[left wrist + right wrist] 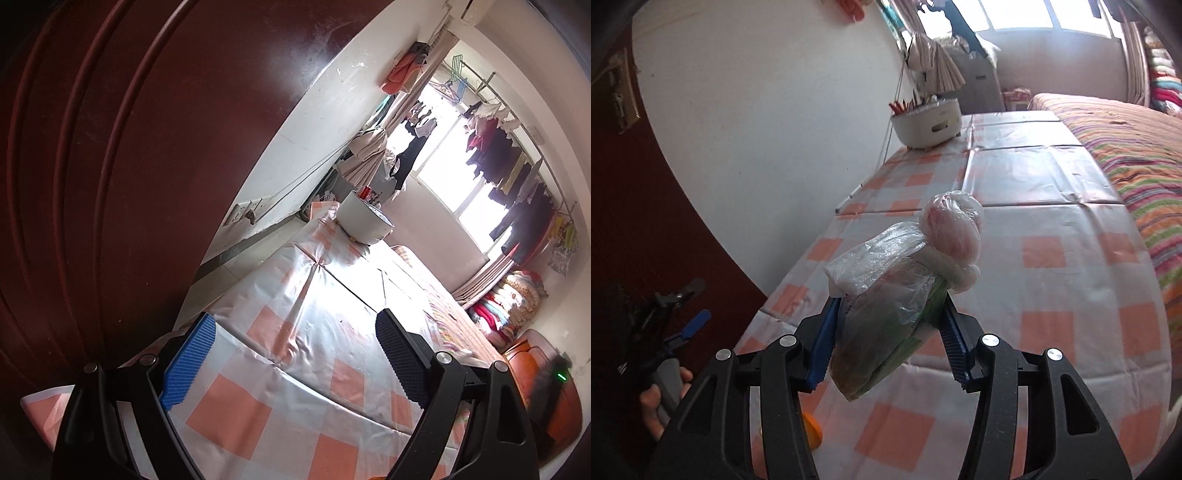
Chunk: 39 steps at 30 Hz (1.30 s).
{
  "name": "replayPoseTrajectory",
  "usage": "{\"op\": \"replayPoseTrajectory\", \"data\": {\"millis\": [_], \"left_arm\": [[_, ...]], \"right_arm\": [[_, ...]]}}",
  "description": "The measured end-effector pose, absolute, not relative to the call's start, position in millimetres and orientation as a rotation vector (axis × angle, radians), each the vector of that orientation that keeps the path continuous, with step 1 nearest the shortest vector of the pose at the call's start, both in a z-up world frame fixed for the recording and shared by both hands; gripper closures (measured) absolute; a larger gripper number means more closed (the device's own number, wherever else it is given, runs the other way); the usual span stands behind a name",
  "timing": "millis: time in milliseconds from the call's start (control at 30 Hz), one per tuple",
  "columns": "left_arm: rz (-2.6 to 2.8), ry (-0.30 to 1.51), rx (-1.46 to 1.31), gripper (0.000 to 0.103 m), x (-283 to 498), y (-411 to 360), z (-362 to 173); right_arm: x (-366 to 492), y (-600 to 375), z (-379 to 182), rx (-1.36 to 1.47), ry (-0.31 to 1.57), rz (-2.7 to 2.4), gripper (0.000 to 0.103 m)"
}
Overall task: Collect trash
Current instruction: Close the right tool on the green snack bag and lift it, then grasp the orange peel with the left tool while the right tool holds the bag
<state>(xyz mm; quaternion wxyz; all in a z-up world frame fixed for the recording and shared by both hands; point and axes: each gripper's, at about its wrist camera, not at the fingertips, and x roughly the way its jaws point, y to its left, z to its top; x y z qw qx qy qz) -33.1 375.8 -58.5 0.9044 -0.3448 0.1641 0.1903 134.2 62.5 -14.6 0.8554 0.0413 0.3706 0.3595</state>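
The right gripper (890, 332) is clenched on a knotted clear plastic bag (905, 280) of trash, its blue pads pressing the bag from both sides. The bag holds green and brownish contents, with a pinkish bundle tied at its far end. It hangs above the bench (1052, 258) and does not touch it. The bench is covered with a glossy cloth of orange and white checks. Only the right wrist view shows the bag.

In that same view the left gripper (689, 314) appears at the lower left, small and blurred, held by a hand (653, 402) beside a dark red door (646, 221). An orange object (812, 432) peeks out below the right gripper, mostly hidden. A white pot (927, 123) with red sticks in it stands at the far end of the bench, near the wall. A bed (1126, 147) with a striped cover lies just beside the bench on the right.

The left wrist view shows the left gripper (295, 354) close up, released, its jaws wide apart with nothing between them, above the checked bench (288, 314). The dark red door (129, 166) fills the left side here. This view alone shows clothes (495, 158) hanging on a rail by a bright window, and folded quilts (513, 299) stacked in the far corner. The white pot (364, 221) is seen here too.
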Motion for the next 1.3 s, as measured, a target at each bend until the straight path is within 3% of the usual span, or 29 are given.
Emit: {"op": "replayPoseTrajectory", "data": {"millis": [433,1300], "left_arm": [[0.465,0.37,-0.651,0.017,-18.4,364.5,-60.8],[0.392,0.464,-0.556,0.017,13.8,340.5,-67.1]], "right_arm": [[79.4,-37.6,-13.4,0.227,0.661,0.683,0.053],[71.9,-67.8,1.8,0.298,0.595,0.697,0.053]]}}
